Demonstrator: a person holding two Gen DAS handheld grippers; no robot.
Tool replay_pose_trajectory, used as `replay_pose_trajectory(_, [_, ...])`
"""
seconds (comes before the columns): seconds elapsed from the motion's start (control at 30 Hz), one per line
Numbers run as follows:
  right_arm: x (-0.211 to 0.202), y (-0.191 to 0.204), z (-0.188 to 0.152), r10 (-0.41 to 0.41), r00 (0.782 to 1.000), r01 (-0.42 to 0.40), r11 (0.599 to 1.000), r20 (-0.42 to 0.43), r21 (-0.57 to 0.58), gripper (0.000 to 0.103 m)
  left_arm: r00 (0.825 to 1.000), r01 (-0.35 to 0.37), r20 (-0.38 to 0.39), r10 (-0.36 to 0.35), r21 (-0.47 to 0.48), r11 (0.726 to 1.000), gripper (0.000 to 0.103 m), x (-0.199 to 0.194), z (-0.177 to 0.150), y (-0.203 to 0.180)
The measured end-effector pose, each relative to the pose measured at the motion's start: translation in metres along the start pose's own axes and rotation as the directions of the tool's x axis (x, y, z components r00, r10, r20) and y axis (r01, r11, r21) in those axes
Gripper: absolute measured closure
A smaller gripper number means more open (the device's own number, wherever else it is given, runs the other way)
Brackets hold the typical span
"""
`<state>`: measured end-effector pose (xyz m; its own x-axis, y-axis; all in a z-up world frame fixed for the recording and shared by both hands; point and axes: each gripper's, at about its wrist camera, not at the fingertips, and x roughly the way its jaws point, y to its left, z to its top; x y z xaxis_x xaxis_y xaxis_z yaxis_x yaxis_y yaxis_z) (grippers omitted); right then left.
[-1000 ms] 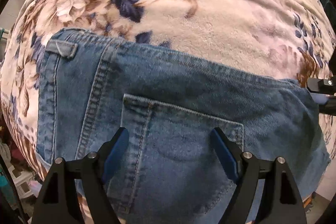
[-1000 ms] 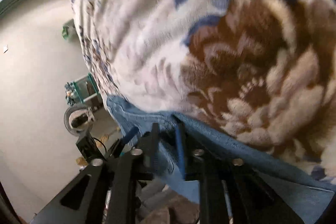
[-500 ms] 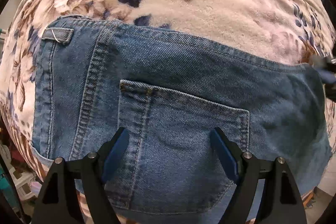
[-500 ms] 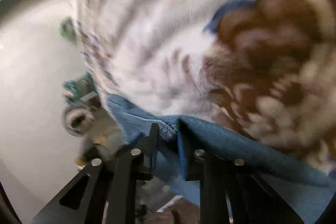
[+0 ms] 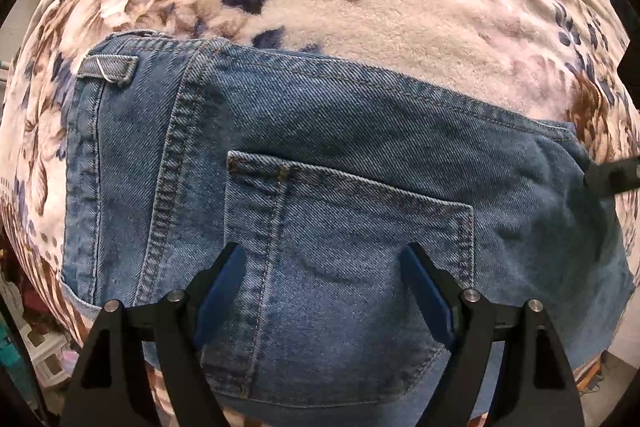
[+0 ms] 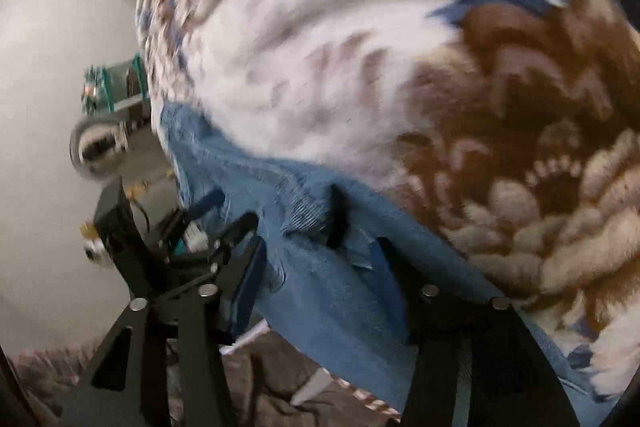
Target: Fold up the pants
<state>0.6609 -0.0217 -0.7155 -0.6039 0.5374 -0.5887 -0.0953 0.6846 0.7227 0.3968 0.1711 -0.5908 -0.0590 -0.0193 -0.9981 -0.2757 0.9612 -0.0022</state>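
While my left gripper (image 5: 320,263) hangs spread wide straight above the back pocket (image 5: 348,227), the folded jeans (image 5: 360,131) lie flat on the floral blanket (image 5: 400,7). My right gripper (image 6: 316,247) is opening, its fingers (image 6: 248,267) parted around the denim's edge.

One pair of blue denim pants (image 5: 352,155) lies on one floral blanket (image 5: 400,7), its folded bulk by the blanket's near edge, with one back pocket (image 5: 344,251) and one belt loop (image 5: 108,67) showing. Two grippers are in view, the left gripper (image 5: 322,267) and the right gripper (image 6: 320,263), each with two fingers.
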Motion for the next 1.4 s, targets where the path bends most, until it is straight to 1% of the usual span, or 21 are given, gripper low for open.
replay_pose_trajectory(0.1, [0.031,0.008,0.006,-0.028,0.997,0.025,0.999,-0.078,-0.035,0.042,1.000,-0.008,0.004,0.008,0.002,1.000,0.023,0.001,-0.003,-0.002])
replay_pose_trajectory(0.17, [0.051,0.006,0.013,0.012,0.991,-0.013,1.000,-0.131,-0.002,0.043,1.000,-0.009,0.004,0.009,0.003,1.000,0.023,0.002,-0.006,-0.005])
replay_pose_trajectory(0.23, [0.071,0.014,0.017,0.040,0.987,-0.042,0.999,-0.156,-0.010,0.076,1.000,-0.008,0.006,0.007,0.007,1.000,0.023,0.002,-0.007,-0.007])
replay_pose_trajectory(0.3, [0.062,0.022,0.018,0.017,0.993,-0.020,1.000,-0.114,-0.024,0.080,1.000,-0.001,0.009,0.001,0.013,1.000,0.023,0.002,-0.009,-0.009])
replay_pose_trajectory(0.4, [0.032,0.003,0.011,0.152,0.988,-0.151,0.986,-0.013,0.071,0.086,1.000,0.009,0.017,-0.010,0.026,1.000,0.023,0.002,-0.011,-0.010])
replay_pose_trajectory(0.5, [0.024,-0.026,-0.002,0.272,0.959,-0.282,0.942,0.077,0.181,0.087,1.000,0.010,0.016,-0.011,0.033,0.999,0.023,0.002,-0.013,-0.010])
replay_pose_trajectory(0.57, [0.029,-0.040,-0.007,0.319,0.940,-0.340,0.910,0.124,0.237,0.087,1.000,0.007,0.012,-0.007,0.042,0.999,0.023,0.002,-0.014,-0.008])
replay_pose_trajectory(0.6, [0.033,-0.042,-0.008,0.323,0.937,-0.347,0.905,0.133,0.248,0.086,1.000,0.007,0.010,-0.007,0.052,0.999,0.023,0.002,-0.014,-0.008])
replay_pose_trajectory(0.7, [0.038,-0.049,-0.008,0.281,0.948,-0.314,0.902,0.147,0.296,0.090,1.000,0.004,0.005,-0.005,0.089,0.996,0.023,-0.001,-0.020,-0.009])
replay_pose_trajectory(0.77, [0.021,-0.049,-0.010,0.245,0.952,-0.287,0.922,0.183,0.261,0.090,1.000,0.004,0.006,-0.005,0.102,0.995,0.023,-0.001,-0.028,-0.007])
replay_pose_trajectory(0.83, [-0.004,-0.060,-0.016,0.225,0.942,-0.292,0.917,0.250,0.272,0.090,1.000,-0.007,0.012,0.005,0.120,0.993,0.023,-0.001,-0.035,-0.006])
replay_pose_trajectory(0.87, [-0.015,-0.061,-0.019,0.173,0.948,-0.245,0.932,0.267,0.266,0.090,1.000,-0.015,0.018,0.013,0.130,0.991,0.023,-0.001,-0.038,-0.007])
replay_pose_trajectory(0.97, [-0.043,-0.054,-0.026,0.006,0.971,-0.068,0.965,0.241,0.252,0.090,0.999,-0.030,0.019,0.028,0.128,0.991,0.023,-0.003,-0.047,-0.010])
replay_pose_trajectory(1.03, [-0.053,-0.022,-0.035,-0.111,0.965,0.065,0.979,0.238,0.193,0.090,1.000,-0.010,0.023,0.007,0.091,0.996,0.023,-0.012,-0.056,-0.005])
replay_pose_trajectory(1.07, [-0.056,-0.005,-0.043,-0.166,0.954,0.129,0.979,0.249,0.160,0.089,1.000,0.003,0.024,-0.005,0.080,0.997,0.023,-0.015,-0.061,-0.004])
replay_pose_trajectory(1.1, [-0.057,0.008,-0.049,-0.200,0.946,0.170,0.976,0.256,0.135,0.087,1.000,0.011,0.016,-0.013,0.075,0.997,0.023,-0.016,-0.069,-0.001])
replay_pose_trajectory(1.13, [-0.054,0.022,-0.058,-0.239,0.934,0.216,0.970,0.265,0.113,0.080,1.000,0.005,0.009,-0.006,0.084,0.996,0.023,-0.015,-0.075,0.000])
replay_pose_trajectory(1.2, [-0.042,0.041,-0.078,-0.275,0.923,0.259,0.961,0.268,0.095,0.064,0.999,-0.048,0.014,0.047,0.139,0.989,0.023,-0.007,-0.092,-0.001])
replay_pose_trajectory(1.27, [-0.014,0.055,-0.102,-0.294,0.920,0.278,0.956,0.258,0.099,0.063,0.997,-0.071,0.028,0.067,0.181,0.981,0.023,-0.005,-0.103,-0.002])
replay_pose_trajectory(1.3, [0.016,0.063,-0.122,-0.309,0.920,0.292,0.951,0.241,0.105,0.063,0.997,-0.080,0.039,0.074,0.196,0.977,0.023,-0.005,-0.109,-0.004])
replay_pose_trajectory(1.4, [0.071,0.052,-0.157,-0.378,0.908,0.354,0.922,0.179,0.155,0.063,0.995,-0.092,0.049,0.083,0.226,0.970,0.023,-0.008,-0.122,-0.008])
